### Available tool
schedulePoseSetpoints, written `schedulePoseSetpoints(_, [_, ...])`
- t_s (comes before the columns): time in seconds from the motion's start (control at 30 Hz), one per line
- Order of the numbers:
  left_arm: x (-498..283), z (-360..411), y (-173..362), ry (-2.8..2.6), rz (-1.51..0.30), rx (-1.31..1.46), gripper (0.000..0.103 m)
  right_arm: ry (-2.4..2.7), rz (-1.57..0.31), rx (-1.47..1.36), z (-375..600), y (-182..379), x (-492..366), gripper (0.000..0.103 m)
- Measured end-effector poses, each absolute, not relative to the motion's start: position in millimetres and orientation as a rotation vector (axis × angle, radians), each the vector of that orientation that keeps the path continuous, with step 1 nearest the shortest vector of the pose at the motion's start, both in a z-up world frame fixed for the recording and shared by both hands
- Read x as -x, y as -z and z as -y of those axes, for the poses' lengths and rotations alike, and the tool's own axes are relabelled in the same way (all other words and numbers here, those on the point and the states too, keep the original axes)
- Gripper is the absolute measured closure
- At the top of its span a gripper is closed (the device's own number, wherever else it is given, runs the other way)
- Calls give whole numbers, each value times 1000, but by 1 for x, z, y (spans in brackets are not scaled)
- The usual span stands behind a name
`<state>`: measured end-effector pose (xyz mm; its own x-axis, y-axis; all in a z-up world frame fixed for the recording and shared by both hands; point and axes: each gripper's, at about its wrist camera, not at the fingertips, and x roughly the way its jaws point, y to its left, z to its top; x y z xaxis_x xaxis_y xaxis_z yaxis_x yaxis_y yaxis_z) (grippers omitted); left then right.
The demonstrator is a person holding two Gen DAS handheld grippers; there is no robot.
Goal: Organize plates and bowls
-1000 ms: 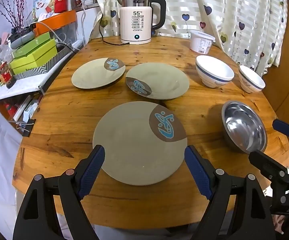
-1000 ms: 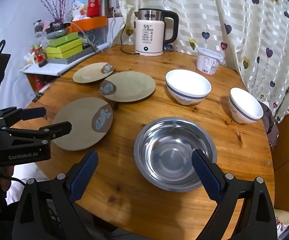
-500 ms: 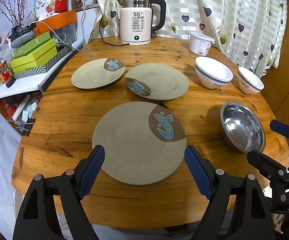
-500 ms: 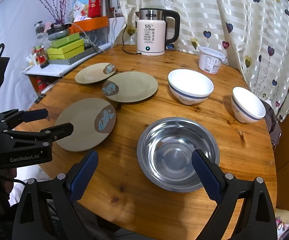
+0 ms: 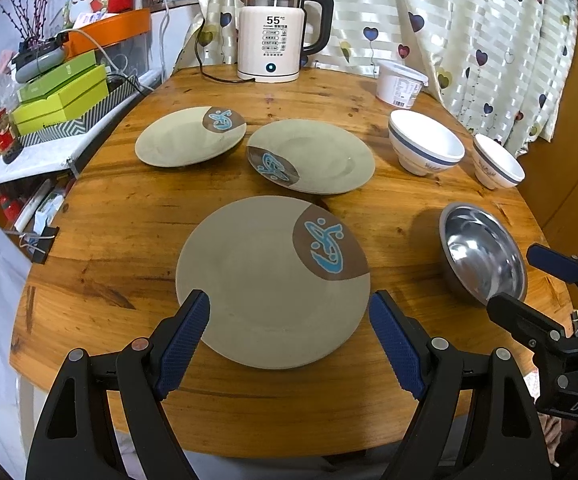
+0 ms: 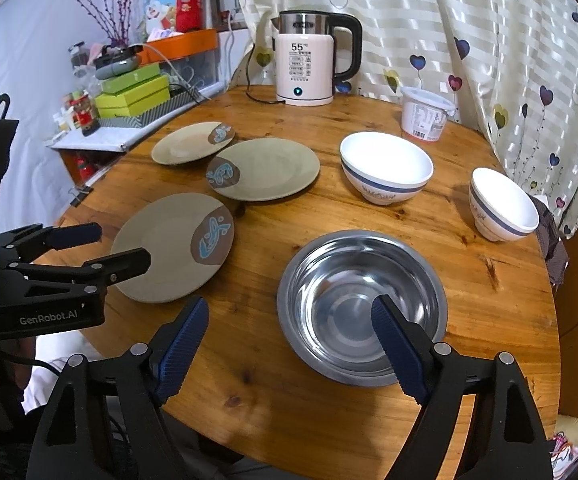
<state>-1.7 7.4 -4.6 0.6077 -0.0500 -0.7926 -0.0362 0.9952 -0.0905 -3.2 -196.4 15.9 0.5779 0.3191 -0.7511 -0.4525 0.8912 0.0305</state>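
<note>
Left gripper is spread wide, jaws flanking the near rim of the big olive plate at the table's front edge, nothing pinched. Right gripper is just as wide, hanging over the steel bowl, empty too. That plate looks stiff, glazed, probably slippery and breakable, and it lies flat, so the rim is the only purchase; one finger likely needs to slide under the lip. The steel bowl should be light and tough, easy by its rim. Further back, two smaller plates sit almost touching, then two white bowls well apart. Kettle and tub stand at the far side of the wooden table.
</note>
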Motion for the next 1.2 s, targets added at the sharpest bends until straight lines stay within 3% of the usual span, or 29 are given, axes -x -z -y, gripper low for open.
schedulePoseSetpoints(0.73, [3, -8, 4, 6, -911, 83, 21, -487, -877, 133, 196, -8, -2, 29])
schedulePoseSetpoints(0.83, [3, -9, 3, 0, -907, 87, 21, -494, -884, 124, 196, -8, -2, 35])
schedulePoseSetpoints(1.2, [3, -11, 3, -16, -910, 93, 21, -476, -897, 113, 198, -9, -3, 36])
